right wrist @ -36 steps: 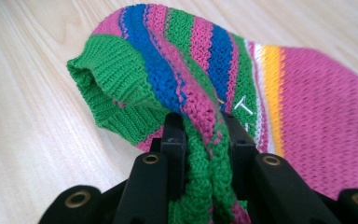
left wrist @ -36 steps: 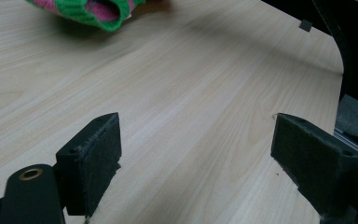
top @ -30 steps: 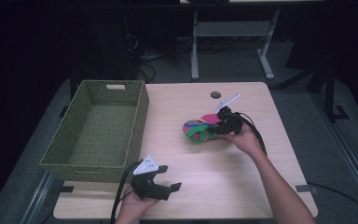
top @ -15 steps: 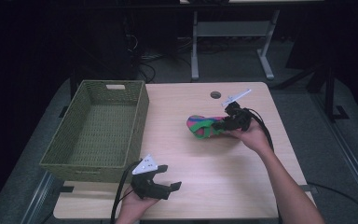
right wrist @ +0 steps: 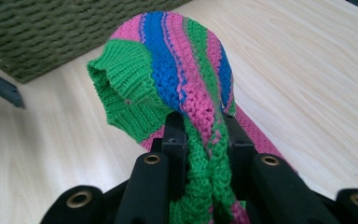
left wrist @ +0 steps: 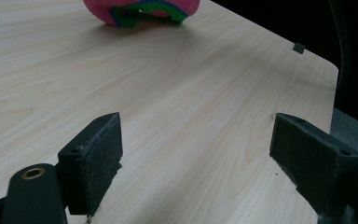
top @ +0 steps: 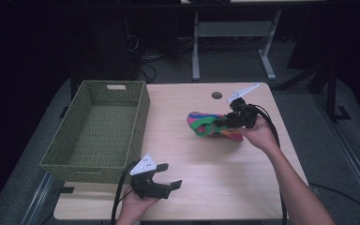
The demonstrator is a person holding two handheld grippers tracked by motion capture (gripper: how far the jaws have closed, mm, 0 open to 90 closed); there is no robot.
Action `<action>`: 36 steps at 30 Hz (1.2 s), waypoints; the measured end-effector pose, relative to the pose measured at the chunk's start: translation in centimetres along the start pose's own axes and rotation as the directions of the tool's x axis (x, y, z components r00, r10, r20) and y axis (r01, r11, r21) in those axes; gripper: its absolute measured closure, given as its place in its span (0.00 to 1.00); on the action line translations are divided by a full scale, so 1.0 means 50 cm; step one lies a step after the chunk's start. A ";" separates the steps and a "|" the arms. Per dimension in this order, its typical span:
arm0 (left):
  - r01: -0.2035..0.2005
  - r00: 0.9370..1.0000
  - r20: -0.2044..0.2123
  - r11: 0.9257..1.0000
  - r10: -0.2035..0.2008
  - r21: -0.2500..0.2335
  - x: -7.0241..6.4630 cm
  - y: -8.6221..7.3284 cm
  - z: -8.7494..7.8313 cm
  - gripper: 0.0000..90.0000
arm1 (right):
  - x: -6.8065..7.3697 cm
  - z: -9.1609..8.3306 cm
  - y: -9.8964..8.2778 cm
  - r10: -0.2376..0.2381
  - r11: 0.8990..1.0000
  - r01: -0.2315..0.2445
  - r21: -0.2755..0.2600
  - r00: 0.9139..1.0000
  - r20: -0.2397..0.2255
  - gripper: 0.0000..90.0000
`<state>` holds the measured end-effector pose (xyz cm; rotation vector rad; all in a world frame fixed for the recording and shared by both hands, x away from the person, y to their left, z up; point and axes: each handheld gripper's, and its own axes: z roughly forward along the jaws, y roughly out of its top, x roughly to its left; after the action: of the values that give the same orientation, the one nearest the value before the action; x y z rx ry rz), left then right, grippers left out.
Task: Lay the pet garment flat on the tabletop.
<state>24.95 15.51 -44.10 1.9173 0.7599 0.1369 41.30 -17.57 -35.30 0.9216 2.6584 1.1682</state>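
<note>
Knit hat: striped pink, blue and green, with a ribbed green cuff folded at its opening; bunched up over the middle-right of the table.
Right gripper: jaws pinching a fold of the knit.
Left gripper: jaws spread wide, nothing between them, low at the near edge.
Basket: green woven, at the table's left, nothing inside.

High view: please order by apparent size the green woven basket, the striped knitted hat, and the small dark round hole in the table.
Largest to smallest:
1. Green woven basket, clearly the biggest.
2. Pink, green and blue striped knitted hat, pinched in the right claw.
3. Small dark round hole in the wooden tabletop, the smallest.
</note>
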 end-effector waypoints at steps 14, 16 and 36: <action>-0.031 1.000 -0.001 0.998 0.031 -0.061 0.008 0.040 -0.013 0.22 | 0.026 -0.055 0.005 -0.039 0.996 0.031 -0.078 0.994 -0.105 0.83; -0.032 0.999 0.001 0.997 0.032 -0.066 0.010 0.044 -0.013 0.22 | 0.027 -0.056 0.005 -0.042 0.996 0.034 -0.079 0.993 -0.110 0.83; -0.104 0.994 0.035 0.991 0.107 -0.081 0.029 0.094 0.024 0.27 | 0.039 -0.115 -0.016 -0.090 0.990 0.067 -0.126 0.978 -0.189 0.83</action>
<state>28.71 14.10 -40.98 1.8796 0.6183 0.1918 37.53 -20.58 -31.52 0.7096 2.7070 1.4477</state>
